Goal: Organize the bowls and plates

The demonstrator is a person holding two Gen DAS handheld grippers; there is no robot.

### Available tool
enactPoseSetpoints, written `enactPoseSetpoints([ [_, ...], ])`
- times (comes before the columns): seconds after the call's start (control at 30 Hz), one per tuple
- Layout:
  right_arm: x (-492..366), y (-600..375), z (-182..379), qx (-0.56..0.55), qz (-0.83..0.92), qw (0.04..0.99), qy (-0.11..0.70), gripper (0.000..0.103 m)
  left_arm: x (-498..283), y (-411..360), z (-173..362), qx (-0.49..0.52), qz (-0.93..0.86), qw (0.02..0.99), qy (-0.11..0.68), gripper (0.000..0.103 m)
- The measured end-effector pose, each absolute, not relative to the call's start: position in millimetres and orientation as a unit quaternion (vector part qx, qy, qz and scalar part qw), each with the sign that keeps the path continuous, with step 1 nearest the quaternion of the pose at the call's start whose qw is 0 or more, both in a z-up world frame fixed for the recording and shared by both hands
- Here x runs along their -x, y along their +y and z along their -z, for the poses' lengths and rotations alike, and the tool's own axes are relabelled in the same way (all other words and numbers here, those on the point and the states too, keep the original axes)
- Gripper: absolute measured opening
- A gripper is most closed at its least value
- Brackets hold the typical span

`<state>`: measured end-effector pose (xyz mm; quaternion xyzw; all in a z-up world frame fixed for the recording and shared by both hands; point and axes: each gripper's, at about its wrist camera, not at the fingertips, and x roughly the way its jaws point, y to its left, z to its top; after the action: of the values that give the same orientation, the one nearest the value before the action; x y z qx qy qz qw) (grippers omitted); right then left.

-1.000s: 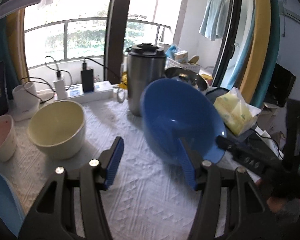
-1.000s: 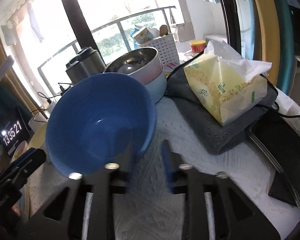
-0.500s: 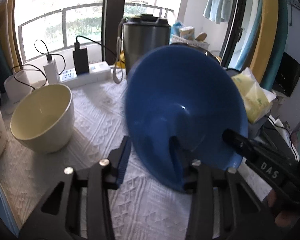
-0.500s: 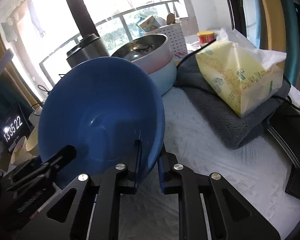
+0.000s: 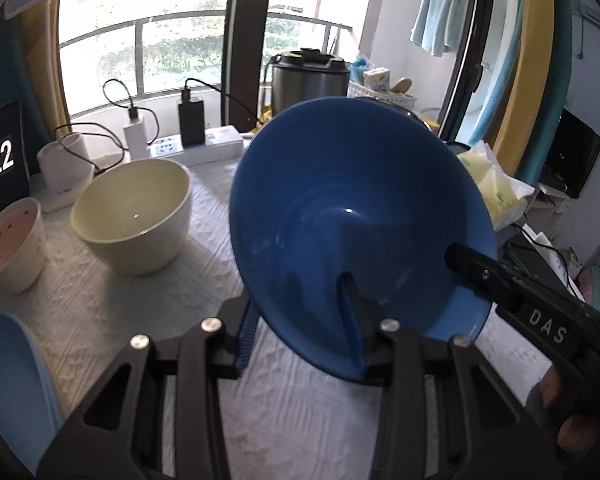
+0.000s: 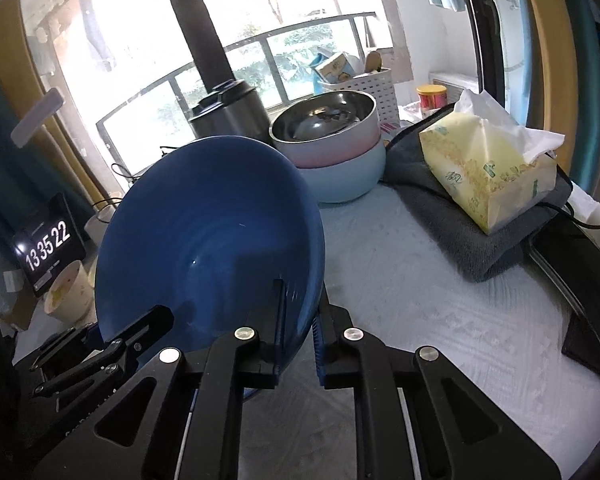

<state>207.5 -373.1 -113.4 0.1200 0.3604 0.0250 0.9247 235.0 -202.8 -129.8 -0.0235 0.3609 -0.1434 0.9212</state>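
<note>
A dark blue bowl (image 5: 340,208) is held tilted above the white cloth, its opening facing the cameras; it also shows in the right wrist view (image 6: 204,248). My left gripper (image 5: 300,320) is shut on its lower rim, one finger inside, one outside. My right gripper (image 6: 298,320) is shut on the rim's other side. A cream bowl (image 5: 136,208) stands to the left. A steel bowl stacked in pink and pale blue bowls (image 6: 332,148) stands behind.
A small patterned cup (image 5: 12,244), a pale blue plate edge (image 5: 8,376), a power strip with chargers (image 5: 188,144), a steel kettle (image 5: 308,76), a clock (image 6: 48,248), a tissue pack on a grey towel (image 6: 488,168) and a dark tray (image 6: 572,276) surround the cloth.
My left gripper closed on the blue bowl's rim. The bowl, gripped by both grippers, rose and tilted more upright toward the cameras.
</note>
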Motion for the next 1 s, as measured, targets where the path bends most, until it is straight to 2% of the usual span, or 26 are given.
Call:
enactPoseSetpoints([
  [0.57,-167.2,-321.6,106.3,-0.108,-0.057,0.919,0.374,0.018,-177.6,-148.6,117.8,0.037,0.109,0.926,0.361,0.039],
  [1.0,-162.4,-277.8,118.2,-0.103,-0.076,0.900,0.416,0.018,-158.0,-106.7,124.3,0.045,0.084,0.921,0.377,0.039],
])
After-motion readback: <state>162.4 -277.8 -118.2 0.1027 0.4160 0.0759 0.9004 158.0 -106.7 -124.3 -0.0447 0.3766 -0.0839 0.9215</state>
